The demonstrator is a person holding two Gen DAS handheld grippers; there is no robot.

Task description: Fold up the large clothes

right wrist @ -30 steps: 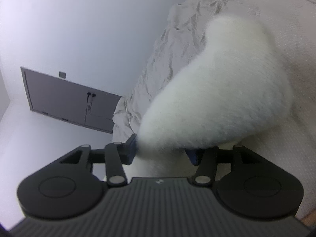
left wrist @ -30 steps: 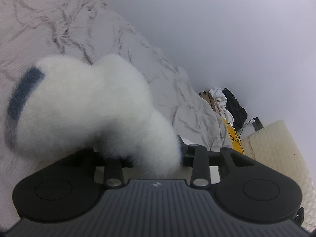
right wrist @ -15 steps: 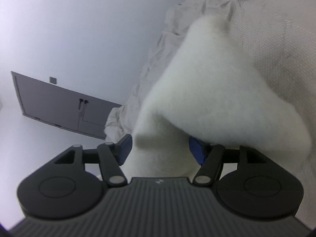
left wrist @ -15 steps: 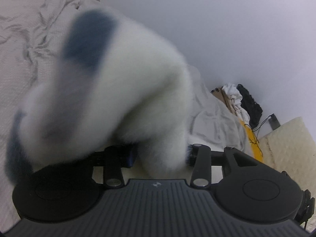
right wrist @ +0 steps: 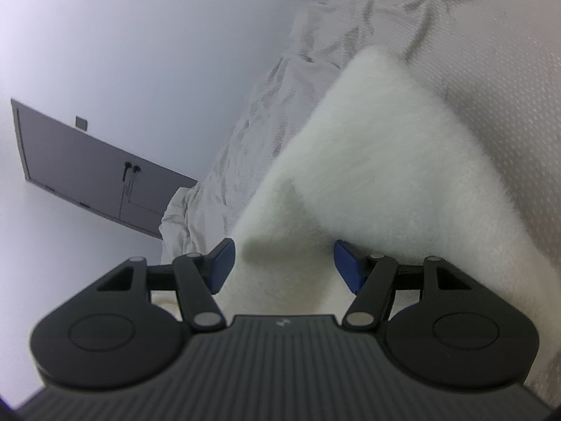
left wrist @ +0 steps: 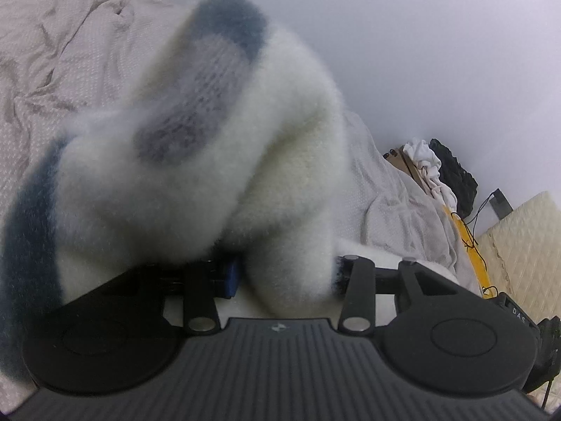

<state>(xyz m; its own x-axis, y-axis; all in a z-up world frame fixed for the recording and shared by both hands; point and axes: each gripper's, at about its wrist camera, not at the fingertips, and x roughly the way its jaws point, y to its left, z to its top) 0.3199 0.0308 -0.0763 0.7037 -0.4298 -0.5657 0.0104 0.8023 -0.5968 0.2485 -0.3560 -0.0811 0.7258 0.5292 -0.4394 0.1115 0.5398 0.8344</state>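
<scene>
A wrinkled bedsheet (left wrist: 70, 52) is covering the bed beside a white wall (left wrist: 438, 52). The fluffy sweater (left wrist: 217, 161) is lying bunched between both partly open hand-held grippers, left (left wrist: 284, 273) and right (right wrist: 284, 263), whose jaws have just been opening.

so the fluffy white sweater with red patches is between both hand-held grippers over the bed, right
Not quite: the patches are blue-grey, not red, as the left wrist view shows. The rest holds: the fluffy white sweater sits between the fingers of the left hand-held gripper and right hand-held gripper, over the bed.
</scene>
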